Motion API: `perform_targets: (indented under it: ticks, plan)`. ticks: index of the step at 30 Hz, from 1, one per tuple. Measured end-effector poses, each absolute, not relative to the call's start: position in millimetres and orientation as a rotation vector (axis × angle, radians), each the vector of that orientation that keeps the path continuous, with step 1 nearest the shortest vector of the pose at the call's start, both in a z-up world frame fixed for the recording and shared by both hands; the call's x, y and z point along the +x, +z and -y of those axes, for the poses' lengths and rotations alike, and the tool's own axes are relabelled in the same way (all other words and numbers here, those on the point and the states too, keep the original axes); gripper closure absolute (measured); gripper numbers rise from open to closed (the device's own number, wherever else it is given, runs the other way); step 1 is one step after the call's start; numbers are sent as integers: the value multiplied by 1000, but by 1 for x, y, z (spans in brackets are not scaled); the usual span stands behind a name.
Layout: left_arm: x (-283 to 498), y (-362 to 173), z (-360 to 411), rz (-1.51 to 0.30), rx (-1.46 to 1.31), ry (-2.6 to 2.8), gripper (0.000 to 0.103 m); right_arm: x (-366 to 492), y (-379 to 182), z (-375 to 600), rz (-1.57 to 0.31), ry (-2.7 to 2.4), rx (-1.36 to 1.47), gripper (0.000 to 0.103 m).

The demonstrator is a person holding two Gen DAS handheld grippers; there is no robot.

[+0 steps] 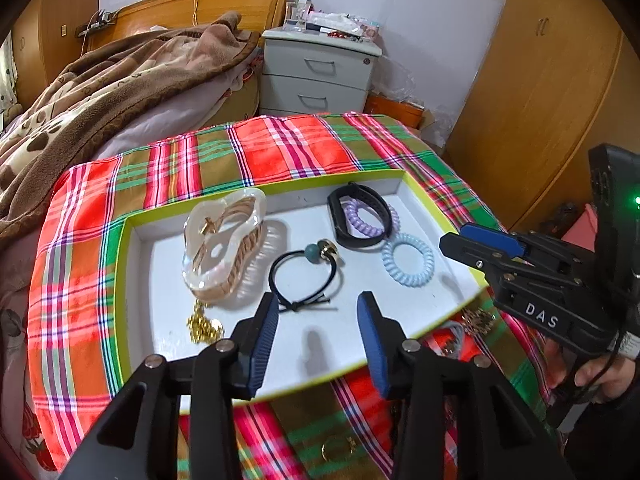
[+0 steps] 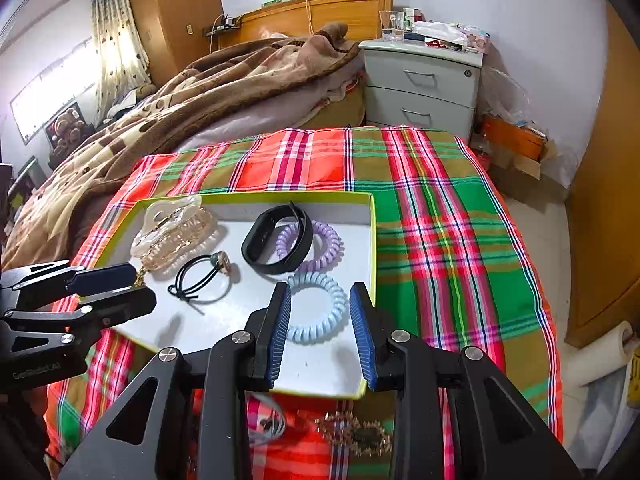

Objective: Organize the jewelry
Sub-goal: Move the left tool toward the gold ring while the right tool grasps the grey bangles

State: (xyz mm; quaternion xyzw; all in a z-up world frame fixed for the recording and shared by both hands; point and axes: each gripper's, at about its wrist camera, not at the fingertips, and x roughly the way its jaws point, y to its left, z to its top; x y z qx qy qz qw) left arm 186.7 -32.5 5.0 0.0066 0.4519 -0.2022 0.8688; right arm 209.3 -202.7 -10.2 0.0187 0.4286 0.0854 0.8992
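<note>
Plainly, "DAS" label on right hand-held gripper (image 1: 460, 240).

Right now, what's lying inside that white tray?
In the tray: clear hair claw, black hair tie, black wristband over a purple coil tie, blue coil tie, gold chain, partly hidden.

Item: white raised letters "DAS", on a black label strip on the side of the right gripper (image 1: 490, 250), seen from the left wrist view. Item: faint embossed wording on the left gripper (image 2: 116, 288) body, right wrist view; too blurred to read.
</note>
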Motion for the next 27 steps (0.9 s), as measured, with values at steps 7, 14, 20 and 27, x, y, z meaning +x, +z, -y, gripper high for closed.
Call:
perform_targets:
  ticks: [7,14,20,27]
  plan:
    - [156,3,17,-942,-61,-439,57,185,-7,214,-867,219,104,71]
    - [127,-3,6,-943,-90,-425,57,165,-15,219,-877,273,121,71]
    - [113,-9,1,-947,-113,-413,57,160,-28,209,-916,301,104,71]
    - [105,-17,-10,-960,-149,-405,57,160,-33,194,-937,325,90,71]
